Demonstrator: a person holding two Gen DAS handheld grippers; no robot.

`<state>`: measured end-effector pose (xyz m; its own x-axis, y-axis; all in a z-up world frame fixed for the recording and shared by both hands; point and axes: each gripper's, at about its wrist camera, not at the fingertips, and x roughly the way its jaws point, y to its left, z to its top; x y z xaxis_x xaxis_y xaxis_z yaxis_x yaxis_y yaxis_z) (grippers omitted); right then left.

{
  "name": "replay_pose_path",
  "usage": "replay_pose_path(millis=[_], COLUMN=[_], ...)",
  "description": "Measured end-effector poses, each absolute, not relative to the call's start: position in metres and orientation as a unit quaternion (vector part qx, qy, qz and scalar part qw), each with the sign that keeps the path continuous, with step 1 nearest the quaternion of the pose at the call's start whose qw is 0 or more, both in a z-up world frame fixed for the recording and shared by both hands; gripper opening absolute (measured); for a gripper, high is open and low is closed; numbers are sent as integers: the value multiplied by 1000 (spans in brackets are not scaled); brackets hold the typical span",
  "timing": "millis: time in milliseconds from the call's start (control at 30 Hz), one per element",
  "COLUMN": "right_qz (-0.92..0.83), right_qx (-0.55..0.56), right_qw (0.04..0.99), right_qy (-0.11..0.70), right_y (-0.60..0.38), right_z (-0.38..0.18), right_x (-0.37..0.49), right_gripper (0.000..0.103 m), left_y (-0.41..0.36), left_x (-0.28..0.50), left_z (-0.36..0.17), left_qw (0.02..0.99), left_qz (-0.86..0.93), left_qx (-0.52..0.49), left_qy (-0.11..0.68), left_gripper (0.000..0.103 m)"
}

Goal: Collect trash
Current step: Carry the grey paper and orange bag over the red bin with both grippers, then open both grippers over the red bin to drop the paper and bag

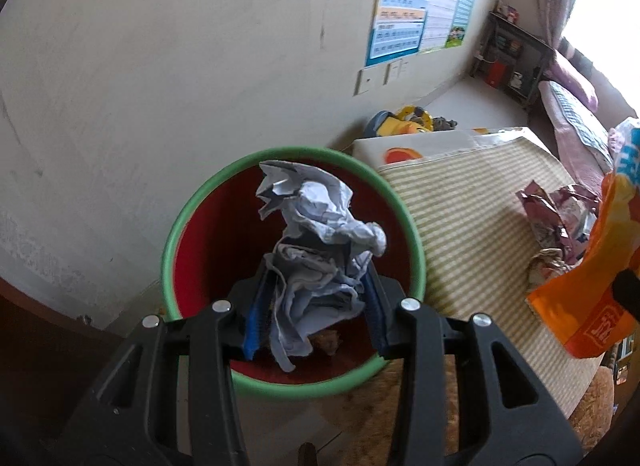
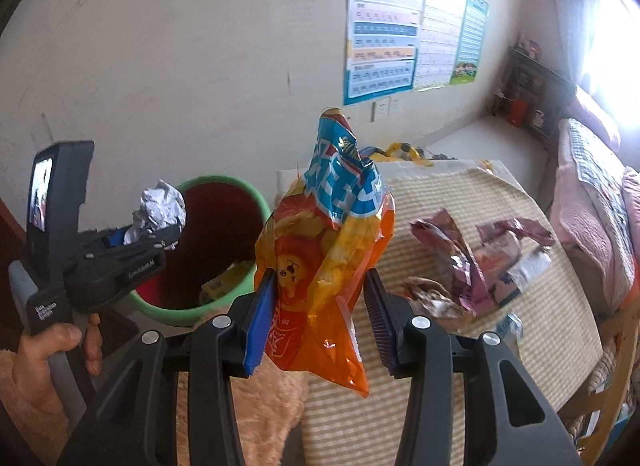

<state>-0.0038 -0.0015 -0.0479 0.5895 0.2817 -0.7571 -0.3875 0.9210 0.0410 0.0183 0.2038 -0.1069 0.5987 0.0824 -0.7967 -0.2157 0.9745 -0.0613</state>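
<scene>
My left tool (image 1: 316, 306) is clamped on a crumpled white paper ball (image 1: 320, 225), and it hangs directly over the open mouth of the red bin with the green rim (image 1: 176, 234). So this one only needs to let go, I think; the paper should fall straight down. My right tool (image 2: 320, 314) is pinched on an orange snack bag (image 2: 324, 250), held with its long axis upright. The bin (image 2: 224, 221) lies to the left of this bag, near but not under it, so the right hand must travel left before release. More crumpled wrappers (image 2: 480, 258) wait on the striped counter (image 2: 460, 386), nearer to my right hand.
</scene>
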Motion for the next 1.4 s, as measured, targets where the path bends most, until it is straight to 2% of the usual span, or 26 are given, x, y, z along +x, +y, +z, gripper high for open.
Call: replay_pose_path(millis=[367, 1400], right_qz=[236, 262], right_qx=[-38, -138], right_qw=[875, 850], right_qy=[420, 435], right_y=[30, 114], right_z=[-56, -100], right_x=[14, 49], right_gripper=[43, 46], left_y=[242, 286], left_x=[14, 24], left_z=[-125, -168], left_qw=[877, 849], left_qz=[118, 135], left_qx=[-100, -148], left_qy=[455, 490], left_gripper=[39, 39])
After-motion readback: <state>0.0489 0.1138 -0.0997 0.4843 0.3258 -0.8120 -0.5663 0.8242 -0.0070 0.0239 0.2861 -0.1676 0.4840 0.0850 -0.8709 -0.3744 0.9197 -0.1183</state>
